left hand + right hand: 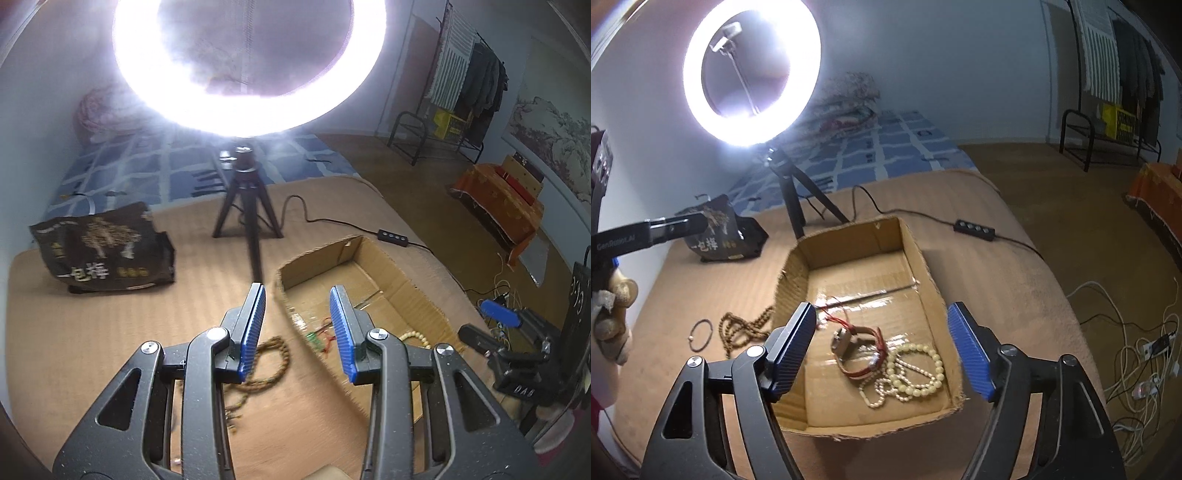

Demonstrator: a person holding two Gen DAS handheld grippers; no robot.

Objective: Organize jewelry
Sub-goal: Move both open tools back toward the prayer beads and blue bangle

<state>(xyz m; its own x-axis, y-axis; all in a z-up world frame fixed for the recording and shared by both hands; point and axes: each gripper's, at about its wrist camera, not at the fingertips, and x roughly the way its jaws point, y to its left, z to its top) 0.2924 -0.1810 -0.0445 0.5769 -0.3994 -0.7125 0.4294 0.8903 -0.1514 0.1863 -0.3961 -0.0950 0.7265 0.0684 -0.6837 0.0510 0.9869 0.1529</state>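
The left gripper [297, 326] has its blue pads [253, 332] set apart with nothing between them — open and empty, hovering over the tan mat [92, 332] just at the left wall of the box [388, 266]. Under its left finger a brown bead string [271, 363] lies in loose loops on the mat, outside the box. The right gripper [882, 349] is spread wider, its pads [969, 350] also holding nothing, poised above the near end of the box [923, 266]. Between the two fingers, on the box floor, lies a watch [857, 350] with a red strap, curled on its side, its face turned toward the left finger. Touching it on the right is a heap of cream beads [912, 369], with a finer pearl strand [877, 397] looped at the near edge. A red cord [836, 317] trails from the watch toward the far end. The box's long axis runs away from the camera toward the ring light [751, 72] on its tripod [794, 199]. Left of the box, on the mat, the brown string [742, 328] sprawls beside a thin dark bracelet [701, 334] — both well apart from the pads. A dark bag [720, 236] stands farther back on the mat.
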